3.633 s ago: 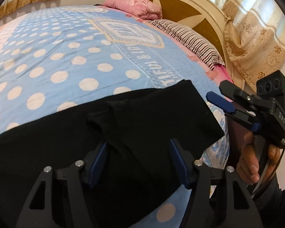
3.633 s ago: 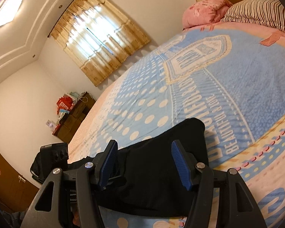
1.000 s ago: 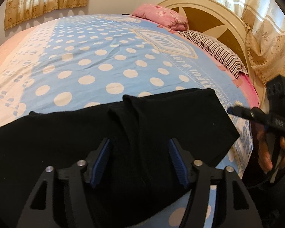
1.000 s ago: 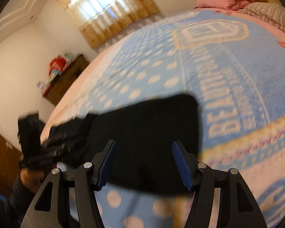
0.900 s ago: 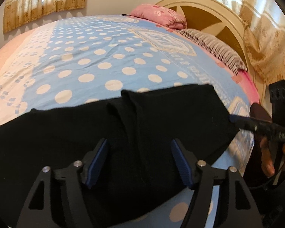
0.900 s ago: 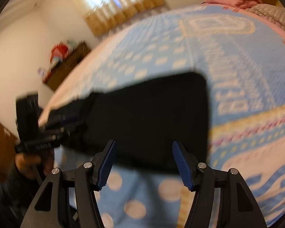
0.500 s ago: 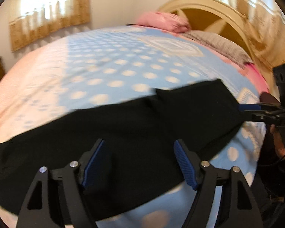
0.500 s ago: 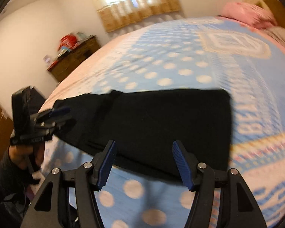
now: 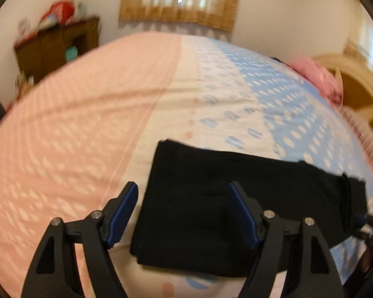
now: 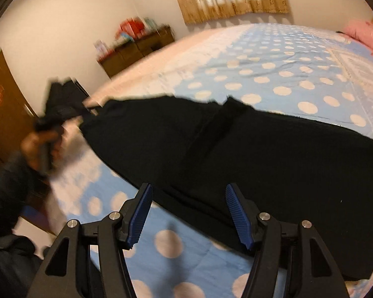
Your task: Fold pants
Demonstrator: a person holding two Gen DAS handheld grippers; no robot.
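Black pants (image 9: 236, 198) lie flat in a long strip along the near edge of the bed, also across the right wrist view (image 10: 248, 149). My left gripper (image 9: 184, 213) is open and empty, hovering over the pants' left end. It shows blurred at the left of the right wrist view (image 10: 59, 111). My right gripper (image 10: 189, 208) is open and empty above the pants' near edge, around the middle of the strip. Its tip shows at the far right of the left wrist view (image 9: 368, 221).
The bed cover (image 10: 286, 57) is blue with white dots, turning pink (image 9: 74, 124) toward the foot. A wooden cabinet (image 9: 54, 47) stands by the far wall. Pink pillows (image 9: 318, 77) and the headboard (image 9: 358, 94) are at the right.
Both grippers have swung to the left along the pants. The left gripper now faces the pants' left end and the foot of the bed. The pants lie as before.
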